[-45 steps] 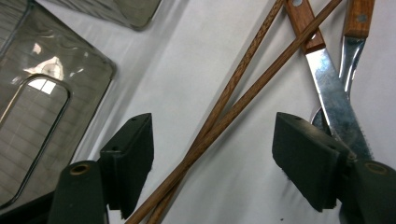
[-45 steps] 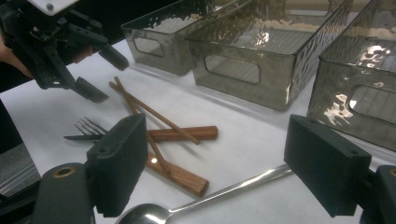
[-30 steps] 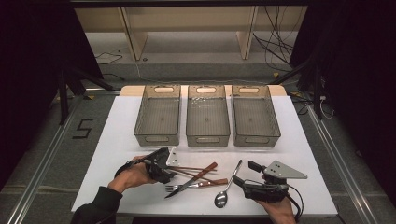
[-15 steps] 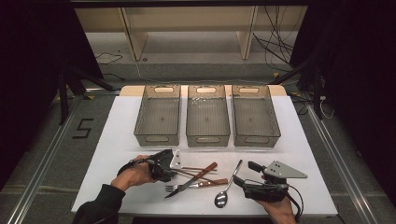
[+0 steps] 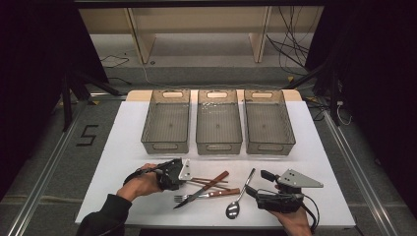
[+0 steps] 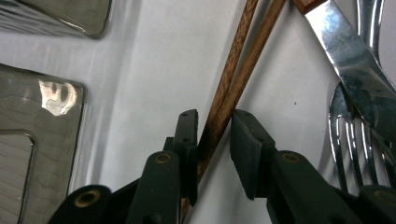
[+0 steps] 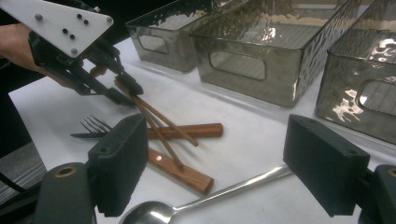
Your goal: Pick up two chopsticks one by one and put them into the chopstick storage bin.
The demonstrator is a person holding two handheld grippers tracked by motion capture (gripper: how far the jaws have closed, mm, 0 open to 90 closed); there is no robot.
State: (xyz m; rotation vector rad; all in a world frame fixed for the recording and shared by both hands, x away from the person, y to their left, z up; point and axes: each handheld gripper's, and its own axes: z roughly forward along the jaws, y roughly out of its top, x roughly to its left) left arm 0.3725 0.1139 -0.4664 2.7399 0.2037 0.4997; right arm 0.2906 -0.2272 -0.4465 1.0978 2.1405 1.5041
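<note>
Left gripper (image 6: 212, 133) had just been closing on the chopsticks (image 6: 231, 79) at lower centre, jaws not quite pinching; next, I judge, firm grip, then lift.

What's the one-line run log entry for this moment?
left gripper: jaws just closing around chopsticks, one pad not yet touching | right gripper: open, above spoon | bins: empty
</note>
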